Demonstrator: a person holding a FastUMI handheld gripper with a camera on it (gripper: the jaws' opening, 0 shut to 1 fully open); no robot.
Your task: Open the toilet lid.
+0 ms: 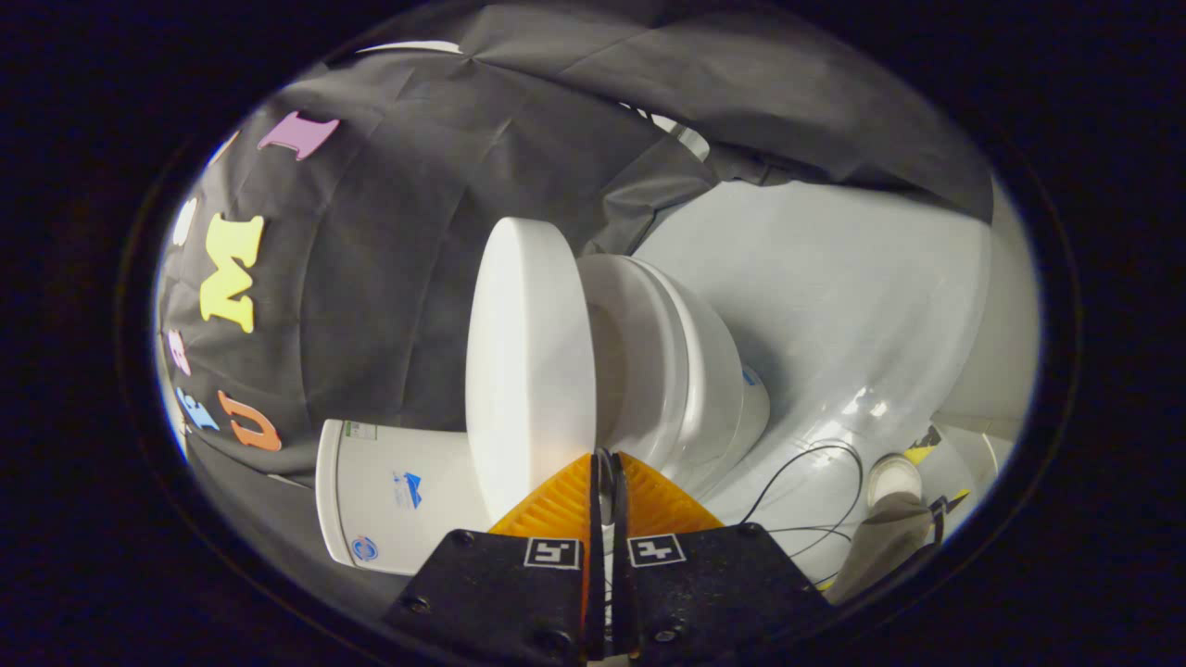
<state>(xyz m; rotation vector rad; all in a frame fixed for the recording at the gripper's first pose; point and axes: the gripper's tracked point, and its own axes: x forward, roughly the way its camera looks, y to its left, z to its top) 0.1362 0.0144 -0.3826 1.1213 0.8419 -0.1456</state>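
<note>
Black cloth (389, 278) hangs as the booth's wall behind the toilet, and a pale grey floor (834, 278) spreads away on the far side of it; the camera is rolled, so the toilet appears turned on its side.

Left of the toilet lid, against the cloth, sits the white cistern (389, 505), with a small blue mark and a round sticker on its face.

The toilet lid (528, 361) is a white oval, lifted well clear of the seat and standing close to the cistern. Its near rim lies just ahead of the gripper's tips.

Right of the lid comes the white seat (630, 352), resting on the bowl (713, 398), with a wide open gap between lid and seat.

At the foot of the lid, the gripper (608, 463) points forward with its two orange ribbed fingers (556, 505) brought together, only a thin slit between them and nothing pinched there. The tips sit at the lid's near edge; whether they touch it cannot be told. Black finger mounts with square markers (552, 553) sit behind them.

Farther right of the bowl, thin black cables (815, 463) loop across the floor, near a person's shoe (894, 477) and trouser leg (880, 547).
</note>
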